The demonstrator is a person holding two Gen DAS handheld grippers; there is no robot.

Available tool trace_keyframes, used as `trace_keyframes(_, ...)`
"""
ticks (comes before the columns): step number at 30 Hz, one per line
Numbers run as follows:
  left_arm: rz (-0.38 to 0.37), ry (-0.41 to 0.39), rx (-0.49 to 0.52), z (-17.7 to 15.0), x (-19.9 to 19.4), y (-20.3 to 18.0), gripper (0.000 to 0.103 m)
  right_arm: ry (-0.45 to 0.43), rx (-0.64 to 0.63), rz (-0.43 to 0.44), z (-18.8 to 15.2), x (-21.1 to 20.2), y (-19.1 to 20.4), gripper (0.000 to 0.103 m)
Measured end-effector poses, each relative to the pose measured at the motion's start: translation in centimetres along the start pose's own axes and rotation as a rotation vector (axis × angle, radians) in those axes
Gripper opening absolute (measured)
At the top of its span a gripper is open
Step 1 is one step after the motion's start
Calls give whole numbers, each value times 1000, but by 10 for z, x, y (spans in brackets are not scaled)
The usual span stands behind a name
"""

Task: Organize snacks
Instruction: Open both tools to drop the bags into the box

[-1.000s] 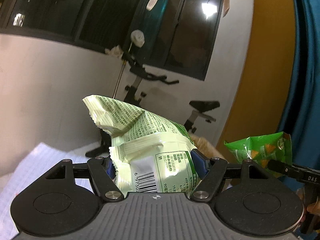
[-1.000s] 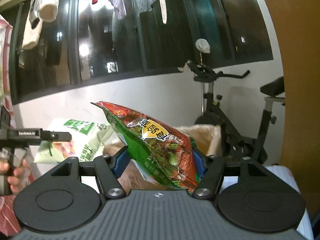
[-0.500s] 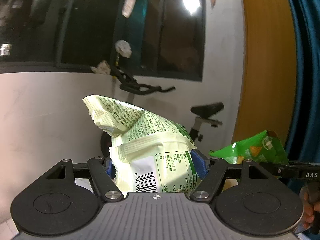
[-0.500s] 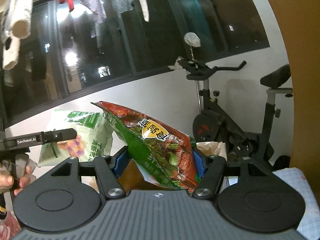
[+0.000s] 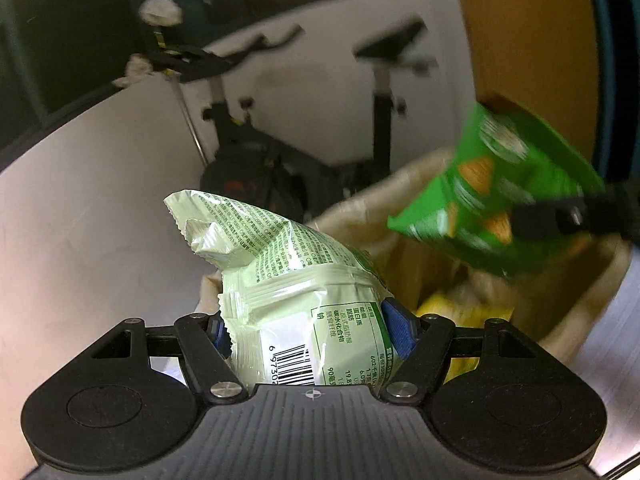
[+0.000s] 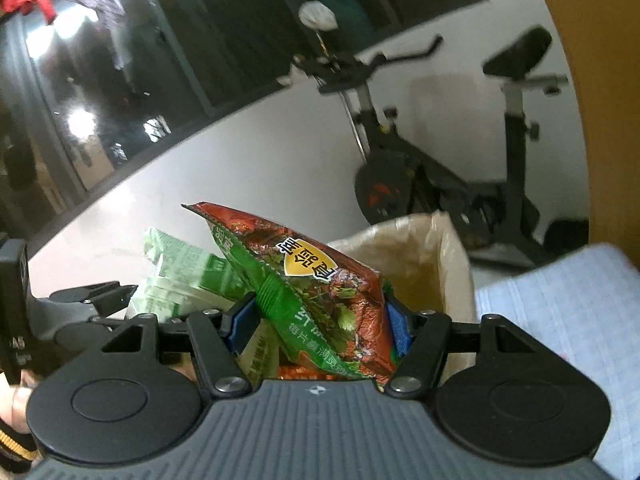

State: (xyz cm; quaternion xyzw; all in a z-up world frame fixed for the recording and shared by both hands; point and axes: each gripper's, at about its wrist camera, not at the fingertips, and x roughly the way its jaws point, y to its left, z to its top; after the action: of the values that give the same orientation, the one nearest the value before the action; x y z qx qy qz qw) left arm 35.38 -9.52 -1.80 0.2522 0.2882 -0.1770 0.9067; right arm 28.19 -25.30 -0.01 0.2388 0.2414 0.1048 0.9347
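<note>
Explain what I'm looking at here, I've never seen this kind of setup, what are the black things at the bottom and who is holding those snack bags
No robot here: a person carries a hand-held two-finger gripper in each hand, and each gripper has a wide-angle camera looking out along its fingers. The black shape at the bottom of each picture is the gripper's own body.

In the left wrist view, the left gripper is closed on a pale green snack bag. In the right wrist view, the right gripper is closed on a red and green snack bag.

Each camera also catches the other gripper's bag off to one side. Ahead and below is a lined container with a yellow packet inside. An exercise bike stands behind by the white wall.
</note>
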Motion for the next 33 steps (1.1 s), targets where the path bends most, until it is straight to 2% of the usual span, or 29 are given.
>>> trace_keyframes(2, 9, 30, 25, 1, 8, -2, 74, 32, 36, -33, -3, 10, 0, 66)
trace_keyframes(6, -27, 55, -21, 2, 21, 10, 76, 64, 103, -95, -6, 22, -6, 66)
trace_keyframes(10, -59, 66, -83, -4, 21, 20, 77, 73, 82, -170, -6, 26, -5, 67)
trace_keyframes(14, -99, 52, -149, -6, 14, 25, 81, 86, 60, -194, -6, 31, -2, 70)
trace_keyframes(20, -102, 1, -239, -10, 4, 38, 81, 89, 33, -207, -5, 35, 1, 72)
trace_keyframes(24, -119, -86, -376, -21, -15, 54, 81, 69, -14, -226, -4, 29, 4, 73)
trace_keyframes(27, -113, -156, -440, -31, -29, 59, 81, 54, -67, -225, -7, 22, 7, 73)
trace_keyframes(33, -50, -239, -462, -51, -56, 55, 81, 17, -234, -214, -21, 6, 17, 73)
